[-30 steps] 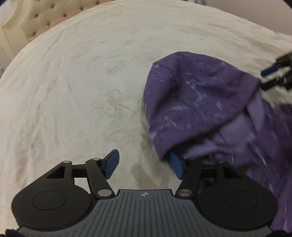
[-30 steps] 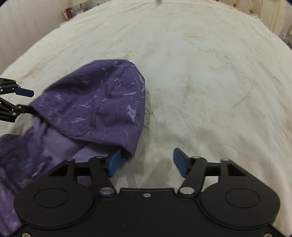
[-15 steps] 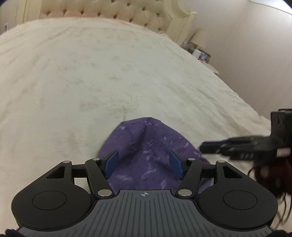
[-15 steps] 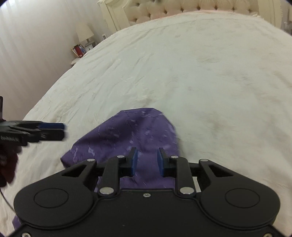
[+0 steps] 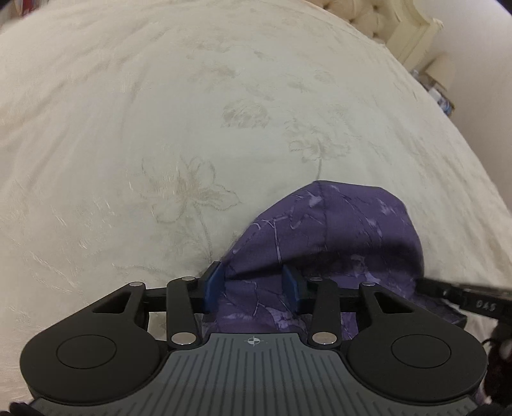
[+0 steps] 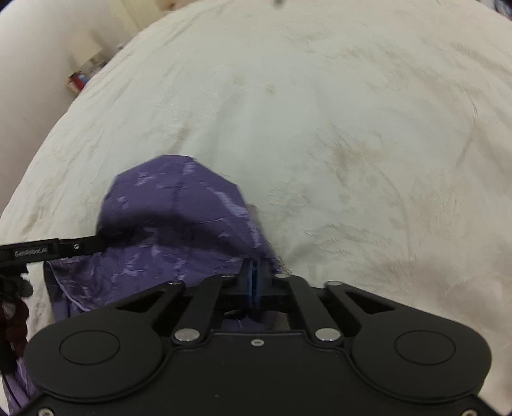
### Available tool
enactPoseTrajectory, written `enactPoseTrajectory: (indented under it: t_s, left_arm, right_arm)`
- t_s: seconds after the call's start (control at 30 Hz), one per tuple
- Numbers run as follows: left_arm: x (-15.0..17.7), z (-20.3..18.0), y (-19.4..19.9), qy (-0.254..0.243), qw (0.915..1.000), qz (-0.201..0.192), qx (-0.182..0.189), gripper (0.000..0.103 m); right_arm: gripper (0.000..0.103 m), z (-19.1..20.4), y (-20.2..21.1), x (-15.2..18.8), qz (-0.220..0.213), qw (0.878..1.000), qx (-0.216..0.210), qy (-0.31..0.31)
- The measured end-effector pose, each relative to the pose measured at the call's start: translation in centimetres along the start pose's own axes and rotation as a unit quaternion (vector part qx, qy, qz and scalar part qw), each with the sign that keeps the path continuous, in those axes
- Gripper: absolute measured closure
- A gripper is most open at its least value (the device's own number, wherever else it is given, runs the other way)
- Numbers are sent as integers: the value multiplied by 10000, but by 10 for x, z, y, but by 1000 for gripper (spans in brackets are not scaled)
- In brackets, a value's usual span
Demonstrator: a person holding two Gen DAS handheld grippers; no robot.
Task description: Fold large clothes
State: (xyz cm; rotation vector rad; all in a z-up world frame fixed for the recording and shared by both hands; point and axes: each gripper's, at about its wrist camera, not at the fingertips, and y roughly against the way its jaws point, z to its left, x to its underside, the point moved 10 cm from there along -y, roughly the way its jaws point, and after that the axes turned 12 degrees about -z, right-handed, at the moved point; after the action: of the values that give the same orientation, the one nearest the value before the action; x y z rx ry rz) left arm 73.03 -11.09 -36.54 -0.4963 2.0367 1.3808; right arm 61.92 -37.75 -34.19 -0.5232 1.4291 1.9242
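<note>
The right gripper (image 6: 255, 281) is seen with its blue pads pressed together on the near right edge of the purple garment (image 6: 179, 230); whether cloth is truly pinched between them cannot be told for certain, but the fabric runs right into the closed pads. The left gripper (image 5: 252, 284) is seen with its pads spread, the garment (image 5: 332, 230) lying between and beneath them, a raised fold sitting just ahead of the fingertips. No grip by that side is shown.

The garment is bunched into a rounded heap on the cream embroidered bedspread (image 5: 160, 128), directly in front of both grippers and low in each view. From the left gripper the bulk lies ahead and to the right; from the right gripper it lies ahead and to the left, so the cloth is held between the two, with its long axis judged to run across from one to the other.

Beyond the heap, the bedspread (image 6: 352, 128) stretches wide and bare towards the tufted headboard (image 5: 368, 16), so open room for spreading is judged to lie forward. The bed's edge falls away at the right of the left view.
</note>
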Motion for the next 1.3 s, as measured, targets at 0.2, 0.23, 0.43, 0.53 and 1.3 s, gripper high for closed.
enactPoseTrajectory:
  t_s: [0.2, 0.23, 0.43, 0.53, 1.3]
  left_arm:
    - [-1, -55, 51, -890, 9914, -523, 809, 56]
    - [9, -65, 53, -1037, 9886, -435, 1002, 56]
    - [77, -62, 22, -1250, 9863, 397, 1003, 55]
    - [75, -58, 20, -930, 9895, 311, 1063, 55]
    - [-20, -5, 115, 2994, 9198, -125, 2533, 0]
  right_arm:
    - [46, 32, 30, -33, -621, 9946, -408, 723]
    - [44, 38, 27, -38, -605, 9938, -473, 799]
    - [31, 58, -10, -56, -421, 9905, -640, 1138]
    - [27, 65, -31, -58, -183, 9895, -727, 1233]
    - [78, 151, 124, -15, -954, 9216, -1374, 3501]
